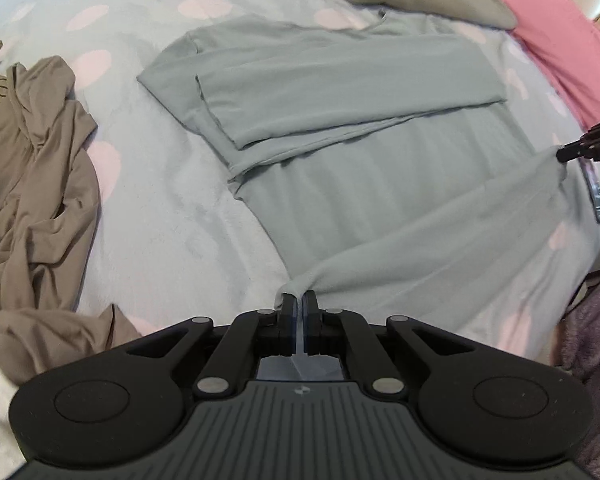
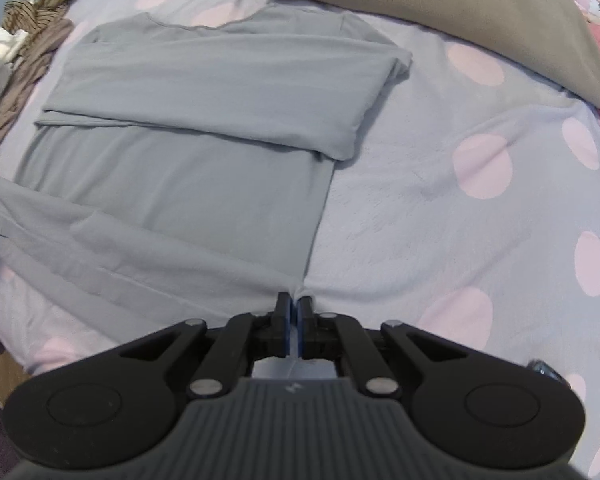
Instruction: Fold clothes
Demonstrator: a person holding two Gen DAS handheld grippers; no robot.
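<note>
**Both grippers pinch the shirt's near hem**

The grey shirt (image 1: pixel 340 92) lies on the dotted bedspread (image 1: pixel 160 208), spreading ahead of both grippers, its sleeves folded across the chest. The left gripper (image 1: pixel 299 300) is clenched on one hem corner, the right gripper (image 2: pixel 294 304) seemingly on the other. A brown garment (image 1: pixel 36 184) lies crumpled left of the left gripper.

A: Where do my wrist cameras look?
B: Each sits behind my fingers, facing steeply down, close over the bed (image 1: pixel 148 216). Both views share the grey shirt (image 1: pixel 380 184).
</note>
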